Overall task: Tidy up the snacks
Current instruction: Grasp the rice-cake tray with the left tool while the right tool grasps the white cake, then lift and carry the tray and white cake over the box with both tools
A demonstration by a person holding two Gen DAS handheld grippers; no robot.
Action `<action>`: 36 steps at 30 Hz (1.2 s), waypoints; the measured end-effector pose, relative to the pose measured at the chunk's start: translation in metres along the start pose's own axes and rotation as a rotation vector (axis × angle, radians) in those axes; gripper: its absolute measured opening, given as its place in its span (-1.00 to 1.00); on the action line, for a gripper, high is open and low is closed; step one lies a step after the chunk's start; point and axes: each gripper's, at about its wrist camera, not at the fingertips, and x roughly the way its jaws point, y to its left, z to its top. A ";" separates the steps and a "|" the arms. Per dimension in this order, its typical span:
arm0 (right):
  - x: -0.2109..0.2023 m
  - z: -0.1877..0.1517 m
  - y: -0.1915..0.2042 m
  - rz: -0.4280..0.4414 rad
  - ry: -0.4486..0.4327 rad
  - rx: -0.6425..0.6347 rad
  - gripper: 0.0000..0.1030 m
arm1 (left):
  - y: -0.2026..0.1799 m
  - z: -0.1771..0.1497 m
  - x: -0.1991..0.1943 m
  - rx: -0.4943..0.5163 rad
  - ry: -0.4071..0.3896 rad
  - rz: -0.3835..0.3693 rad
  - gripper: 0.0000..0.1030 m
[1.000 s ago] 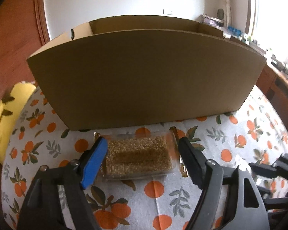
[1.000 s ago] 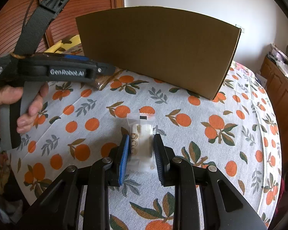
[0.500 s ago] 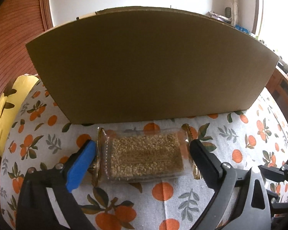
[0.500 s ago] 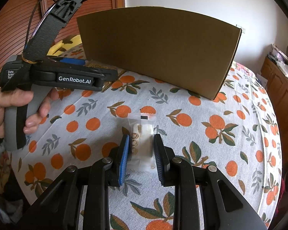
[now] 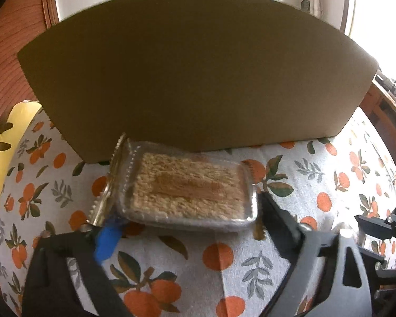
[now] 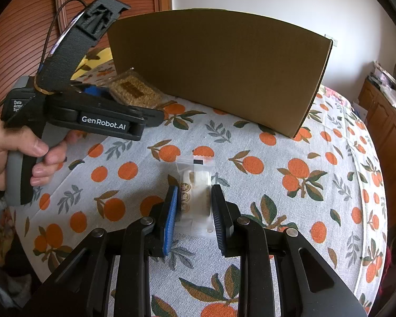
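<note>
Broadly, largest thing first.
Cardboard box [image 5: 192,74]: plain matte brown, tall flat wall filling twelve o'clock in the left wrist view; its opening is hidden from here.
Tablecloth [image 6: 303,190]: soft white fabric printed with oranges and leaves.
Grain bar pack [image 5: 190,187]: clear crinkly wrapper with serrated end seals around a rough golden slab, tilted, lifted off the cloth just before the box wall.
Left gripper [image 5: 182,222]: clamped on the pack's long ends.
Small white sachet [image 6: 195,187]: glossy film, flat on the cloth at centre.
Right gripper [image 6: 194,211]: fingers flank the sachet; whether they pinch it, I cannot tell.
Advice: raise the pack above the rim before moving toward twelve o'clock; squeeze gently, since brittle bars probably crumble.
</note>
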 end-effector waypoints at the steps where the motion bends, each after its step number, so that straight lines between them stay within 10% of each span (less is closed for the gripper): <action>1: 0.000 0.000 0.000 0.001 0.000 0.000 -0.54 | 0.002 -0.002 -0.002 -0.001 -0.004 -0.006 0.65; 36: -0.021 0.003 0.000 -0.030 -0.064 0.013 -0.62 | 0.001 -0.036 -0.104 0.069 -0.176 -0.023 0.55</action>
